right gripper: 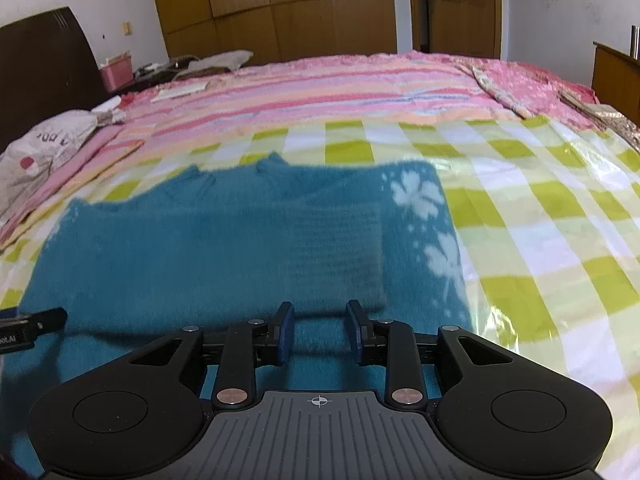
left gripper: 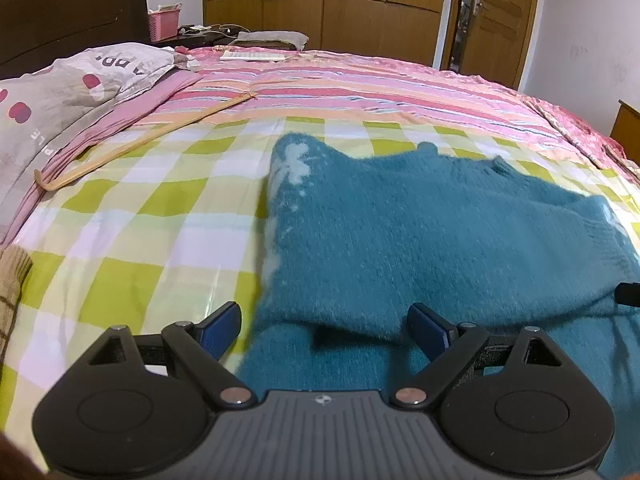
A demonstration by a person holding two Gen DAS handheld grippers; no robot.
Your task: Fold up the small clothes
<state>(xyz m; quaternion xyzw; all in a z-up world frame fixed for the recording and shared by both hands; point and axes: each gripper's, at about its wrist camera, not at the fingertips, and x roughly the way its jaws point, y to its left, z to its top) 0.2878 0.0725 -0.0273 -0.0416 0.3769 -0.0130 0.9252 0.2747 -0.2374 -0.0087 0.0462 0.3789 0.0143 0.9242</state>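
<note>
— Where's the sweater (left gripper: 400,240)?
— Mid-frame in both views, folded on the checked sheet (left gripper: 132,240).
— The left gripper (left gripper: 324,328)?
— Bottom of its frame, jaws wide apart over the sweater's near edge, holding nothing.
— And the right gripper (right gripper: 320,330)?
— Jaws narrowly parted above the knit, nothing pinched between them.

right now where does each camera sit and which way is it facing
Left wrist: sits on the left gripper, angled down over the bed toward the wardrobe; sees the teal sweater's left side and a pillow; own body: wide-open jaws with the sweater's near edge between them, unpinched.
Right wrist: sits on the right gripper, same heading; sees the sweater's flower-patterned right side; own body: narrowly parted jaws above the knit.
Shared: sweater, checkered sheet, wardrobe; each glimpses the other gripper at its edge.
</note>
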